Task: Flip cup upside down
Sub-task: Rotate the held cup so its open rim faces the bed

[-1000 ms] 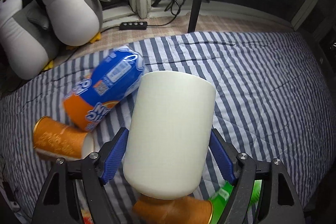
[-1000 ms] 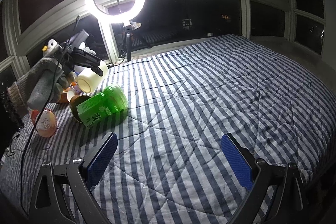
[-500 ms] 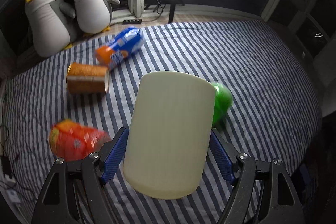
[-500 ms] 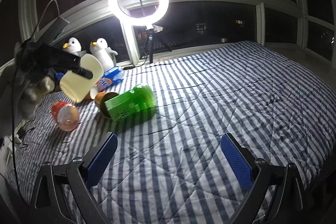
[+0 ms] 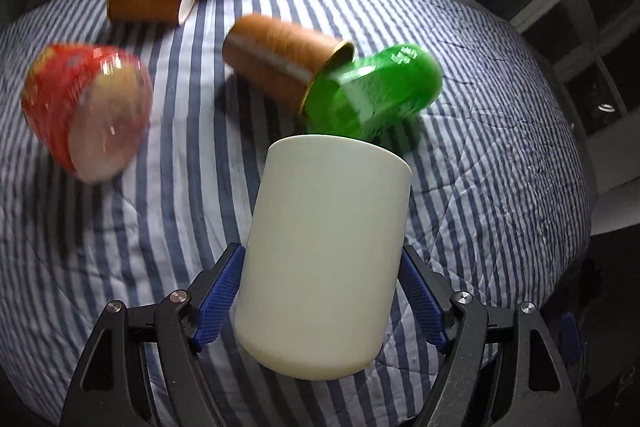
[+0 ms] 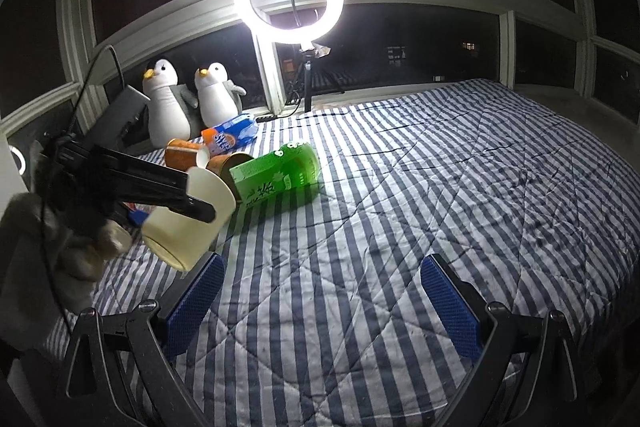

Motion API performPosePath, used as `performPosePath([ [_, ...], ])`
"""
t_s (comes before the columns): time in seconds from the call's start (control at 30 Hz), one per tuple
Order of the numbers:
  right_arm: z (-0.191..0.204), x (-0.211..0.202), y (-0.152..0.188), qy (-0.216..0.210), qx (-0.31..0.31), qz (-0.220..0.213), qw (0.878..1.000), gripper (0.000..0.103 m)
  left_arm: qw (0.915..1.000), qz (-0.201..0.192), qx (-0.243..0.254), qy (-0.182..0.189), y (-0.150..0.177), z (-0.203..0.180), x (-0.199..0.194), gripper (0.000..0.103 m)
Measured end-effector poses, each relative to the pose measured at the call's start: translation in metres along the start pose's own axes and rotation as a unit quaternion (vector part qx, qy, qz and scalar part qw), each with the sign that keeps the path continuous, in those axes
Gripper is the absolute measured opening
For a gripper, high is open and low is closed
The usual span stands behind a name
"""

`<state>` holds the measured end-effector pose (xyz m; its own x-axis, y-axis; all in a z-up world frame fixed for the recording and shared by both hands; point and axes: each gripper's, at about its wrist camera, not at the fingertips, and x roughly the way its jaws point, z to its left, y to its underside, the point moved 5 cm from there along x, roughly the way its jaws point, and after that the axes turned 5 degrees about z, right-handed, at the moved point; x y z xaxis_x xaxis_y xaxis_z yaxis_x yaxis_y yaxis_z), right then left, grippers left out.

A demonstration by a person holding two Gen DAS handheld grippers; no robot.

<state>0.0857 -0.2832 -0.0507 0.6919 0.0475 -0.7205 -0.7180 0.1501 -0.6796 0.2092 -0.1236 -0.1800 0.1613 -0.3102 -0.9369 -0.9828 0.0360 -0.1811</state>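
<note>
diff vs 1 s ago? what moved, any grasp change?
The left gripper carried the cream cup from beside the penguins out over the bed, lower and nearer the right gripper, tilting it mouth-down. No grasp change: left still clamped on the cup, right still open and empty. Green carton and the other containers unmoved.

Left gripper (image 5: 320, 291) clamped on the cream cup (image 5: 326, 259), 2 blue pads (image 5: 218, 297) pressed against opposite sides of its wall. Held off the bed, tilted; from the right wrist view, black fingers (image 6: 160, 189) reaching rightward across the cup, a grey-gloved hand (image 6: 52, 239) gripping the handle at the left edge. Right gripper (image 6: 320, 303) low at the frame bottom, 2 blue pads (image 6: 450, 311) spread wide apart, nothing between them, pointing forward over the bed.
</note>
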Motion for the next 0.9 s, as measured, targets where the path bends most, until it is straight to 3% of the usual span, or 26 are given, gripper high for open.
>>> performPosePath([
  [0.2,0.007,0.001,0.008,-0.007,-0.001,0.006,1.000,0.097,0.9998,0.012,-0.003,0.014,0.014,0.000,0.014,0.080],
  [0.37,0.018,-0.001,0.012,-0.018,-0.003,0.003,1.000,0.097,0.9998,0.001,-0.012,0.018,0.014,0.005,0.001,0.085],
  [0.53,0.036,0.002,0.017,-0.038,-0.001,0.009,0.999,0.098,0.9974,-0.071,0.007,0.008,0.021,0.016,-0.053,0.086],
  [0.67,0.063,0.013,0.021,-0.045,-0.011,0.011,0.999,0.098,0.9882,-0.151,0.006,-0.027,0.047,0.041,-0.108,0.087],
  [0.9,0.109,0.053,0.036,-0.032,-0.033,0.034,0.998,0.098,0.9709,-0.227,-0.024,-0.072,0.099,0.099,-0.159,0.087],
])
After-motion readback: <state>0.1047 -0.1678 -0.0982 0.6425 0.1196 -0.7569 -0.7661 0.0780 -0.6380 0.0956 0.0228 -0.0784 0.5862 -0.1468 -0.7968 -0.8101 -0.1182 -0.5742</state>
